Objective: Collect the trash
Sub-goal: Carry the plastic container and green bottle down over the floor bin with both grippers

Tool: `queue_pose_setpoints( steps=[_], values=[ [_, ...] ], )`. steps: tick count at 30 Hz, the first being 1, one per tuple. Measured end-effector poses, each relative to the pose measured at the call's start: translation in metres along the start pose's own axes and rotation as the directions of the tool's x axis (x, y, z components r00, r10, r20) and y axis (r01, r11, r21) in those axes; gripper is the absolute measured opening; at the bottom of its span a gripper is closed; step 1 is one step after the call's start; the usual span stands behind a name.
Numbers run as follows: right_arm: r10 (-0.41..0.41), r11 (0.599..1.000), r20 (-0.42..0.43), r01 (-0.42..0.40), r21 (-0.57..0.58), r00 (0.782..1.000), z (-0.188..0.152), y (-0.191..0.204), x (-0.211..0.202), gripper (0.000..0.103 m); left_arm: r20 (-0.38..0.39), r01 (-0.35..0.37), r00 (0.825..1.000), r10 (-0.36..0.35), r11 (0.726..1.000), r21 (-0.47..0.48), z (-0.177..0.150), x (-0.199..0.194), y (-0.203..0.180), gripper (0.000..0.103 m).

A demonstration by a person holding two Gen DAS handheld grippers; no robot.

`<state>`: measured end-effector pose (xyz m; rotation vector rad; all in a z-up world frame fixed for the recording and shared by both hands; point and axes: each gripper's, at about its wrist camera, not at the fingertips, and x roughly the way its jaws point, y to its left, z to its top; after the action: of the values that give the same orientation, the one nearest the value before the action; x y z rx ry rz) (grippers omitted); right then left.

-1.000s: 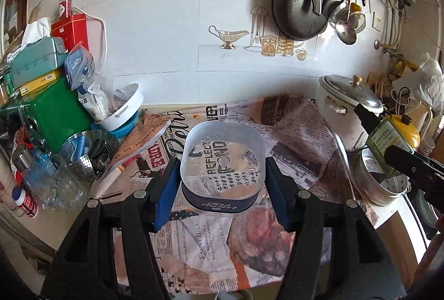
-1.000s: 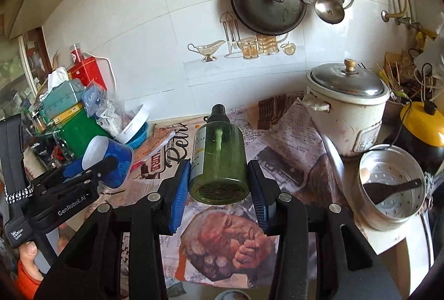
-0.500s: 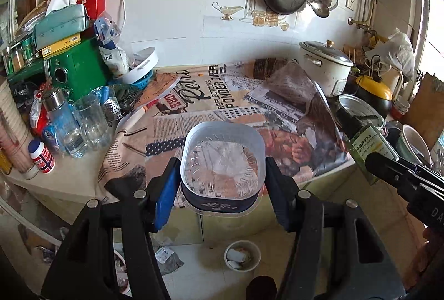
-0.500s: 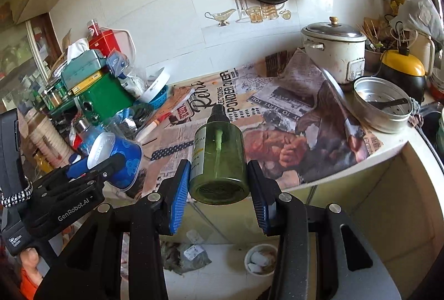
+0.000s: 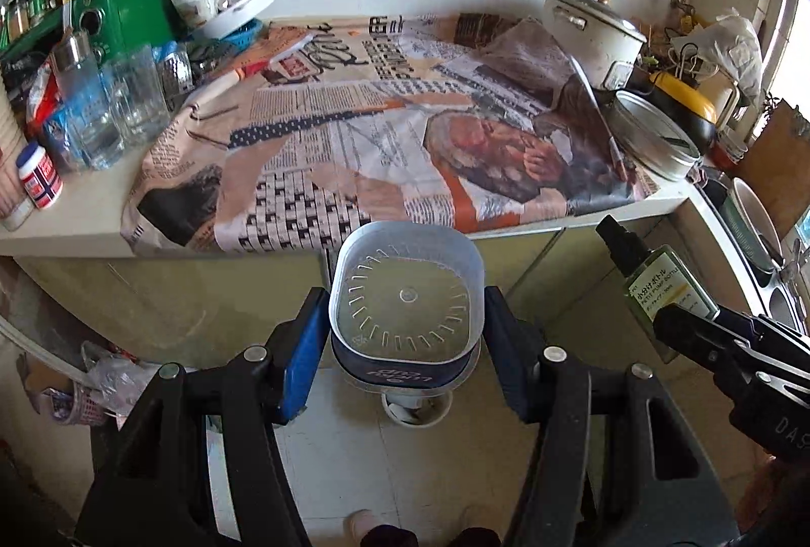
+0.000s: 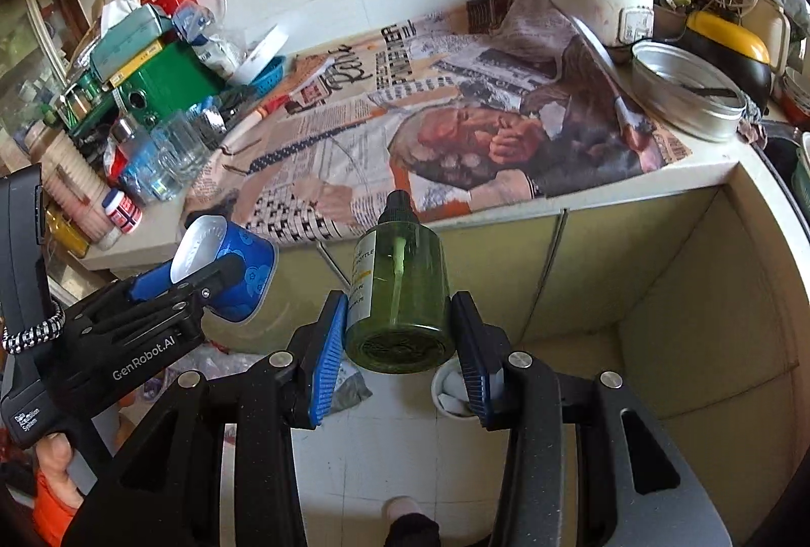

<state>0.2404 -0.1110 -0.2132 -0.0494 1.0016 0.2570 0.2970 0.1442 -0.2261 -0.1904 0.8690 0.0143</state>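
Left wrist view: left gripper (image 5: 405, 344) is clamping a clear tub (image 5: 405, 309) directly over the floor bin (image 5: 415, 410). Right gripper (image 6: 400, 339) is squeezing the green pump bottle (image 6: 400, 294) beside that bin (image 6: 455, 390); both pieces are awaiting dropping.

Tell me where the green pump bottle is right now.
The green pump bottle is clamped in the right hand-held gripper, off the counter's front edge, above the small white bin on the floor.
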Motion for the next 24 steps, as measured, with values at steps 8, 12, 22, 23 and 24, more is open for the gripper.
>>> queue_pose_setpoints(
  steps=[8, 12, 22, 23, 24],
  values=[
    [0.009, 1.000, -0.131, -0.010, -0.008, 0.991, -0.045, -0.060, 0.079, 0.038, -0.105, -0.039, 0.994, 0.032, 0.997, -0.063, -0.061, 0.097, -0.017, 0.059],
    [0.007, 1.000, -0.235, -0.007, 0.001, 0.972, -0.072, -0.092, 0.135, 0.038, -0.158, -0.064, 0.986, 0.050, 0.994, -0.085, -0.095, 0.145, -0.019, 0.059],
    [0.023, 1.000, -0.363, -0.014, 0.028, 0.931, -0.128, -0.121, 0.255, 0.038, -0.302, -0.091, 0.953, 0.023, 0.973, -0.212, -0.174, 0.254, 0.018, 0.059],
    [0.029, 0.999, -0.378, -0.020, 0.028, 0.925, -0.133, -0.121, 0.269, 0.038, -0.307, -0.099, 0.951, 0.031, 0.973, -0.208, -0.177, 0.261, 0.021, 0.059],
    [0.035, 0.999, -0.386, -0.025, 0.031, 0.922, -0.135, -0.123, 0.279, 0.038, -0.310, -0.109, 0.950, 0.043, 0.974, -0.198, -0.181, 0.270, 0.024, 0.059]
  ],
)
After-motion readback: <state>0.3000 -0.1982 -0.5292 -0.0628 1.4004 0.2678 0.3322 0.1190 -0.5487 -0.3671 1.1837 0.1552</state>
